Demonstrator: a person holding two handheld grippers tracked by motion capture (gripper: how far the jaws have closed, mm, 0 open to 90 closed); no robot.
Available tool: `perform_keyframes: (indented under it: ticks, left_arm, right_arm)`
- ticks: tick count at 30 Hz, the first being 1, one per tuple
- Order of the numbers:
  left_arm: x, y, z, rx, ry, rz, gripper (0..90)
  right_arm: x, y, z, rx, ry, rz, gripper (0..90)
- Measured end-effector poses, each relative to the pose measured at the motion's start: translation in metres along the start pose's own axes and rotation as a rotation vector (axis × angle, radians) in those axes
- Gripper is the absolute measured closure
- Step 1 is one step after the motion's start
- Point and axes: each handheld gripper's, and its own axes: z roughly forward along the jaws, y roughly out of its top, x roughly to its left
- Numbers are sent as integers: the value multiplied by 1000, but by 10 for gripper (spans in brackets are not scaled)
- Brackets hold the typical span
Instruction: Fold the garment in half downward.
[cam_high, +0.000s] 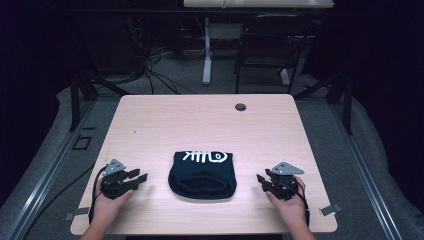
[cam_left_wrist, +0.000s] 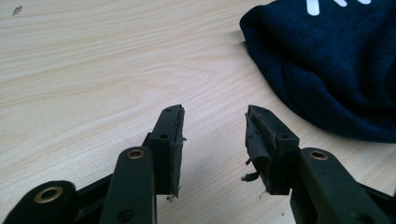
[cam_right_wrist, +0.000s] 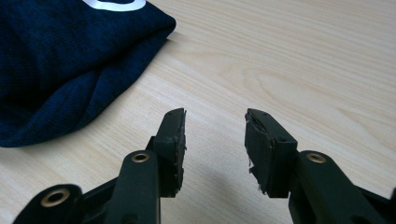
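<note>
Jaws of the left gripper and right gripper are spread wide, nothing held. Between them on the bare desk is laid a folded navy garment, white-lettered at its far edge.

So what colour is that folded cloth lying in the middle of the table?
Dark navy blue, with white lettering along its far edge: the folded cloth shows best in the high view.

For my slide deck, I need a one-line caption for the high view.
Folded navy garment on a wooden table, flanked by left gripper and right gripper, both open.
</note>
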Motion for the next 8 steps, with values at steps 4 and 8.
perform_keyframes:
  ticks: [4, 8]
  left_arm:
    - [0, 0, 1, 7, 5, 7, 558]
    - [2, 0, 1, 12, 11, -5, 547]
  right_arm:
    - [-2, -1, 1, -2, -6, 22, 572]
    - [-5, -3, 3, 2, -9, 42, 566]
